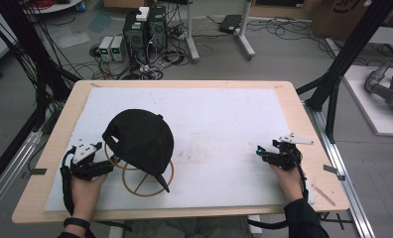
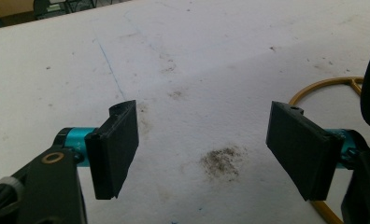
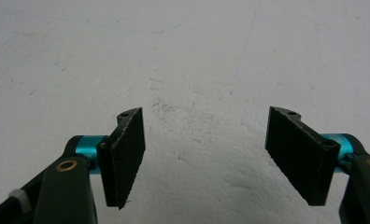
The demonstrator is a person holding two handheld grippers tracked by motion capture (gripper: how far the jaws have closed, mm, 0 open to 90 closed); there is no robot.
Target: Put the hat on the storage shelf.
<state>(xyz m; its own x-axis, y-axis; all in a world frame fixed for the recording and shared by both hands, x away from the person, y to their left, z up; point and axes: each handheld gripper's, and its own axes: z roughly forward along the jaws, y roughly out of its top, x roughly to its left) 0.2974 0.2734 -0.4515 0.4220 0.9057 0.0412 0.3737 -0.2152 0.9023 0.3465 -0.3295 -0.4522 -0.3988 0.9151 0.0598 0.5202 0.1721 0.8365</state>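
Cap (image 1: 141,140) sits on a wire stand just beside the released left tool (image 1: 101,157); right tool (image 1: 262,153), also released, is well apart.

Grey floor (image 1: 294,59), cables, perhaps computers (image 1: 146,27)

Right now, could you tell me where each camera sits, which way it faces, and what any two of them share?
High view: above the person's side, facing forward and down on the table; both forearms, left tongs, right tongs.
Left gripper view: on the left tongs, looking along its open jaws at the white mat.
Right gripper view: on the right tongs, open jaws over bare mat.
Shared: the black cap on its gold wire stand, seen in the high and left gripper views.
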